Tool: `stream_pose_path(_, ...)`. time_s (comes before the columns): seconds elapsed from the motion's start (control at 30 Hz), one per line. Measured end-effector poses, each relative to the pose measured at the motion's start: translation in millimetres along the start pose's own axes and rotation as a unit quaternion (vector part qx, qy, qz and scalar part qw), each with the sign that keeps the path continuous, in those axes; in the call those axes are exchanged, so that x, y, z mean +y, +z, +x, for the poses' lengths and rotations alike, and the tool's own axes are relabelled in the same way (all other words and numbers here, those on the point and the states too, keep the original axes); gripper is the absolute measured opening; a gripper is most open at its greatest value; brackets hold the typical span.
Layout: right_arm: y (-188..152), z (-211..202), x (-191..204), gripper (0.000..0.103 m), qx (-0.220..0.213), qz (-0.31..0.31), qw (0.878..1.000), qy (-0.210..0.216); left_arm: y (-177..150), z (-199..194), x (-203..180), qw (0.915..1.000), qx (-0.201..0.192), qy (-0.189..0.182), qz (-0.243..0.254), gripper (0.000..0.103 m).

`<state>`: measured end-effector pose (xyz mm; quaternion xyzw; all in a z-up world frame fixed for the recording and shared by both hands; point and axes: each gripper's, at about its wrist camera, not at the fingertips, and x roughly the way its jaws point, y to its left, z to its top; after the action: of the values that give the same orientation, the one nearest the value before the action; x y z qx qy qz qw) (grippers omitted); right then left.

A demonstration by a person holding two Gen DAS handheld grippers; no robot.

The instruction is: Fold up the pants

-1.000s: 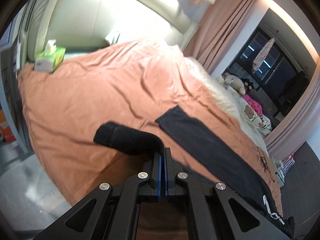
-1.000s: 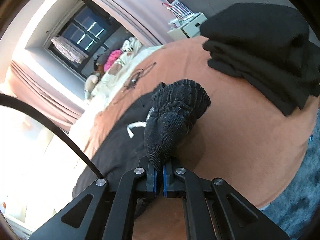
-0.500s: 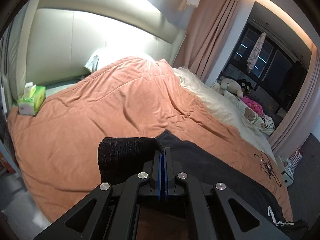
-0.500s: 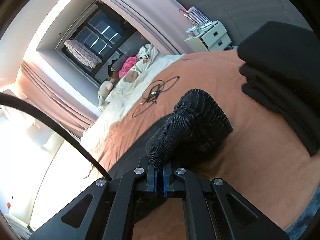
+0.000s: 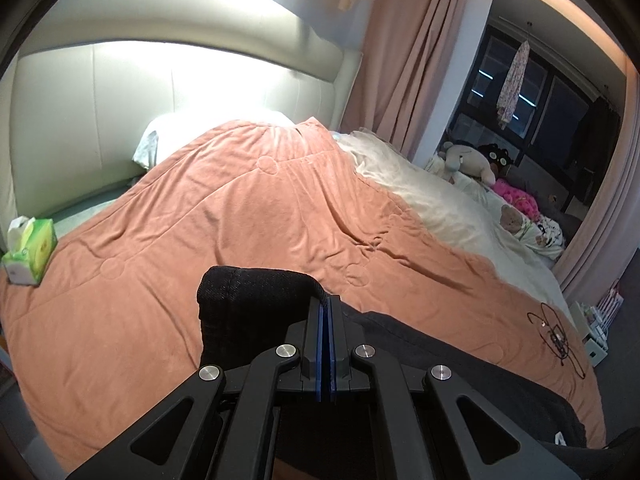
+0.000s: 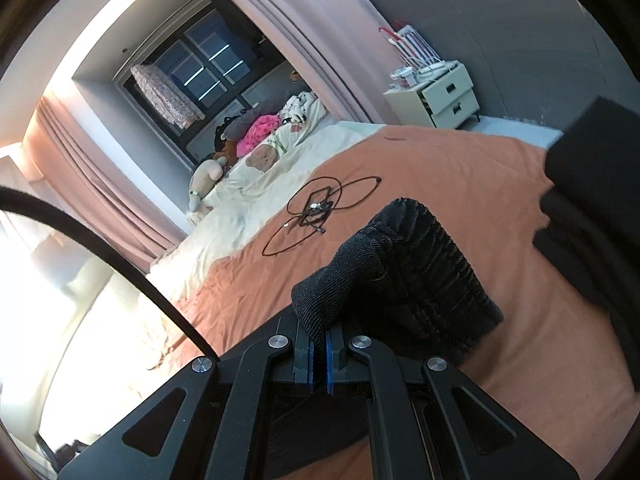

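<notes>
Black pants [image 5: 256, 304] lie along the near side of an orange bedspread [image 5: 260, 208]. My left gripper [image 5: 327, 304] is shut on a leg end of the pants, which curls over to the left of the fingers; the rest of the pants runs off to the lower right. In the right wrist view my right gripper [image 6: 319, 340] is shut on the ribbed elastic waistband [image 6: 416, 268], which bunches up above the orange bedspread [image 6: 460, 184].
A green tissue box [image 5: 28, 250] stands at the bed's left edge. A black cable [image 6: 316, 208] lies on the bedspread, also in the left wrist view [image 5: 556, 332]. A stack of folded dark clothes [image 6: 592, 200] sits at right. Plush toys [image 5: 468, 160] lie on the white bedding.
Both grippers have lifted and carried their ends of the pants forward over the bed. The folded stack has slid toward the right edge of the right wrist view.
</notes>
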<state>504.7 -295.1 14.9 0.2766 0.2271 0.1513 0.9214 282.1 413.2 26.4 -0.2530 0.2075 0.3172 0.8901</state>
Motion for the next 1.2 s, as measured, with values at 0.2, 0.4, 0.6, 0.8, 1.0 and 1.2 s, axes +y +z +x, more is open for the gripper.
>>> stream_pose_path(0.2, 10, 42, 20, 0.001, 0.003, -0.011, 1.000, -0.014, 8, 45, -13, 0.9998, 0.014, 0.012, 0.011, 0.002)
stream_pose_path(0.4, 25, 81, 40, 0.001, 0.011, -0.027, 0.999, -0.033, 10, 97, -32, 0.9985, 0.033, 0.029, 0.032, 0.002)
stream_pose_path(0.6, 35, 122, 54, 0.001, 0.024, -0.047, 0.997, -0.056, 8, 153, -46, 0.9961, 0.058, 0.046, 0.048, 0.002)
stream_pose_path(0.8, 41, 165, 65, 0.001, 0.038, -0.066, 0.994, -0.082, 0, 206, -60, 0.9920, 0.085, 0.066, 0.067, 0.002)
stream_pose_path(1.0, 40, 206, 71, 0.001, 0.054, -0.072, 0.990, -0.108, -11, 254, -72, 0.9863, 0.110, 0.088, 0.086, 0.002)
stream_pose_path(1.2, 38, 232, 70, 0.001, 0.071, -0.078, 0.986, -0.125, -21, 286, -77, 0.9813, 0.133, 0.097, 0.100, 0.005)
